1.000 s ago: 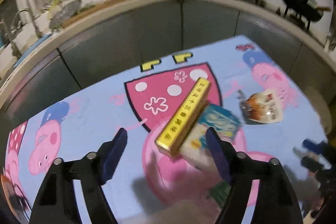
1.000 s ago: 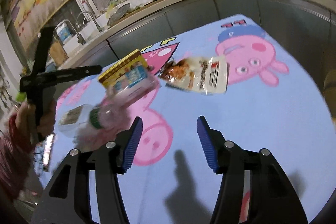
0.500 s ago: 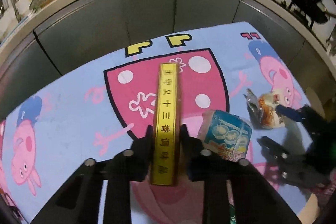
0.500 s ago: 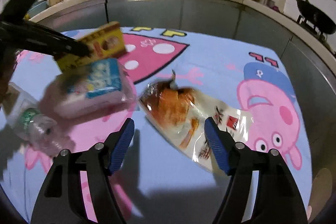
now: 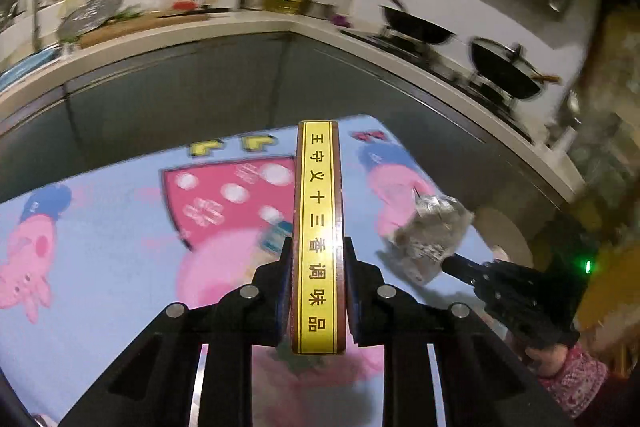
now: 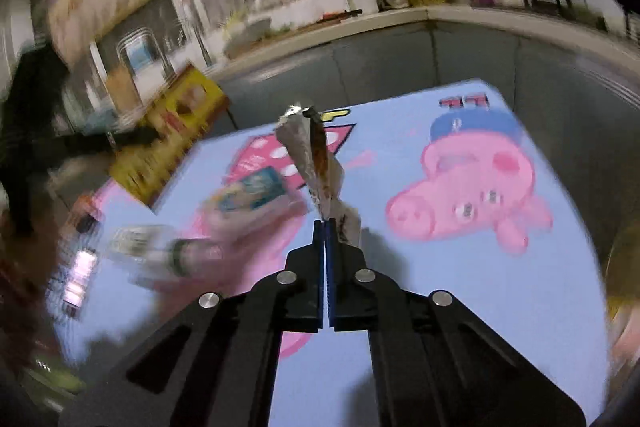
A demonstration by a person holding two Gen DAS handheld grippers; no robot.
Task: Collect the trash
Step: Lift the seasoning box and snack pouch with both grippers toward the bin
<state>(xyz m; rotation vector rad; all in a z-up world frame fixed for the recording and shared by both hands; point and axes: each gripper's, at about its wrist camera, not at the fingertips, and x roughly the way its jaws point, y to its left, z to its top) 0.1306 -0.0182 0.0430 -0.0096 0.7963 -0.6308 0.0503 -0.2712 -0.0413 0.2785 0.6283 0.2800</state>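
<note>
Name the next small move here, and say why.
Probably carry both loads off to wherever the trash goes: the left hand-held gripper grips the yellow box, the right hand-held gripper pinches the snack wrapper, both lifted off the cartoon cloth.

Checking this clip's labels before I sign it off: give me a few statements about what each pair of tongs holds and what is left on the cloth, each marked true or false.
1. The left tongs are shut on the yellow box. True.
2. The yellow box lies flat on the cartoon tablecloth. False: it is lifted clear of the cloth, gripped by its sides.
3. The right tongs are shut on the crumpled food pouch. True.
4. The right tongs stand wide open above the pouch. False: their pads are pressed together on the pouch's edge.
5. A blue-topped pack and a clear plastic bottle lie on the cloth. True.
</note>
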